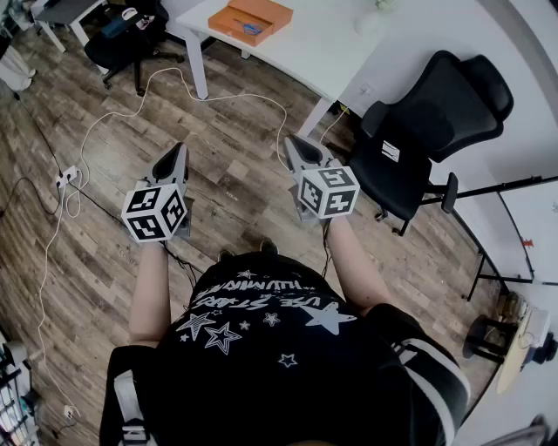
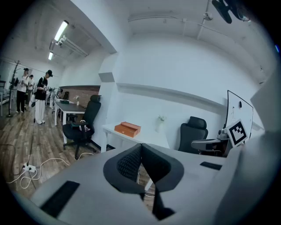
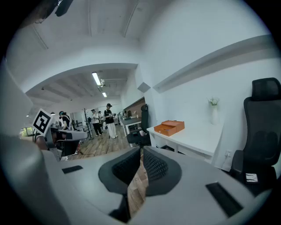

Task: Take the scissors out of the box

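Observation:
An orange box (image 1: 250,19) lies with its lid down on the white table (image 1: 323,43) ahead of me; the left gripper view (image 2: 127,128) and the right gripper view (image 3: 169,127) both show it too. No scissors are in sight. My left gripper (image 1: 180,150) and my right gripper (image 1: 292,142) are held over the wooden floor, well short of the table. The left gripper (image 2: 141,146) has its jaws shut, pads meeting at the tips with nothing between them. My right gripper (image 3: 141,150) is likewise shut and empty.
A black office chair (image 1: 427,131) stands to the right of the table, and another black chair (image 1: 131,35) at the far left. White cables (image 1: 105,122) and a power strip (image 1: 66,177) lie on the floor. A small vase (image 3: 214,112) stands on the table. People (image 3: 109,119) stand far off.

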`<state>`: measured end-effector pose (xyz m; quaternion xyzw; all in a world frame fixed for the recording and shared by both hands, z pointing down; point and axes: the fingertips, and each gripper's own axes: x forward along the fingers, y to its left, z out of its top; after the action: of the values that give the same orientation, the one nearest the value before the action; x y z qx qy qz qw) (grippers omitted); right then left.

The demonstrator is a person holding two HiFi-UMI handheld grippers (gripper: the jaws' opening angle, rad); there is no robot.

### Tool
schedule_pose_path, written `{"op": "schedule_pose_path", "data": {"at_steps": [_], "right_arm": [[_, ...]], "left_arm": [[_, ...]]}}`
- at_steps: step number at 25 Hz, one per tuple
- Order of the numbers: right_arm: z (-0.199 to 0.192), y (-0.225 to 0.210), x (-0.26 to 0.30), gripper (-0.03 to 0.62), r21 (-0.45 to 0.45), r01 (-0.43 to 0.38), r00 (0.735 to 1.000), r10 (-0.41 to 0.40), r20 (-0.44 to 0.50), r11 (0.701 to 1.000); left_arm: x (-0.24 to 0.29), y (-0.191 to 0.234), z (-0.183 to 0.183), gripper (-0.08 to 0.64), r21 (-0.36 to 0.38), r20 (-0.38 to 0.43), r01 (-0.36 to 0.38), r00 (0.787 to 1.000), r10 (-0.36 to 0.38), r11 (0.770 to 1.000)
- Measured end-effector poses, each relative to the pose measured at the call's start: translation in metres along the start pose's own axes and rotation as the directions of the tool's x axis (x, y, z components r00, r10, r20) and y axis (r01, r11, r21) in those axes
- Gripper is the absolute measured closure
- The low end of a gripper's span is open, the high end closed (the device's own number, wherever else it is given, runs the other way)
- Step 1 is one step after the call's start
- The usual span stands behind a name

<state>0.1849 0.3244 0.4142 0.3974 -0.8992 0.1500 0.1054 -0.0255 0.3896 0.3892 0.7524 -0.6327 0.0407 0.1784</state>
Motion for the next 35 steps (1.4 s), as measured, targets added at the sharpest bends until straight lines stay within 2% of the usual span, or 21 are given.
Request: {"op": "schedule_pose_path", "data": {"at_steps": [11,15,19,24,29,35], "right_arm": [[-0.006,0.013,0.009,0.537,-0.014,-0.011,1.0,0.01,-0.018,1.0],[-0.012,0.032,0.022,0.537,-0.017,0.002,1.0,-0.003,-0.029,1.0],[-0.016,0.048,0.035,0.537,-0.017,0.04,0.999,-0.039,0.006,0.999],[-0.021,0.061,0.054,0.537,-0.01,0.028,1.0,-0.028,-0.009,1.0],[-0.02,0.052,0.093,0.537,-0.005,0.031,0.999,-0.031,-0.029,1.0],[-0.009,0.029,0.159,0.537,0.013,-0.018,0.999,0.019,-0.033,1.0]], "left_arm": [[-0.008,0.011,-0.007,0.541,-0.018,-0.013,0.001,1.0,-0.001,1.0],[-0.022,0.032,-0.011,0.541,-0.029,-0.019,-0.008,1.0,0.008,1.0],[-0.036,0.06,-0.02,0.541,-0.033,-0.025,-0.013,1.0,0.012,0.999],[-0.039,0.092,-0.028,0.541,-0.057,-0.05,-0.032,0.998,0.029,0.998],[-0.02,0.124,-0.027,0.541,-0.069,-0.067,-0.066,0.996,0.061,0.995],[0.028,0.141,-0.019,0.541,-0.067,-0.076,-0.077,0.994,0.072,0.995]]}}
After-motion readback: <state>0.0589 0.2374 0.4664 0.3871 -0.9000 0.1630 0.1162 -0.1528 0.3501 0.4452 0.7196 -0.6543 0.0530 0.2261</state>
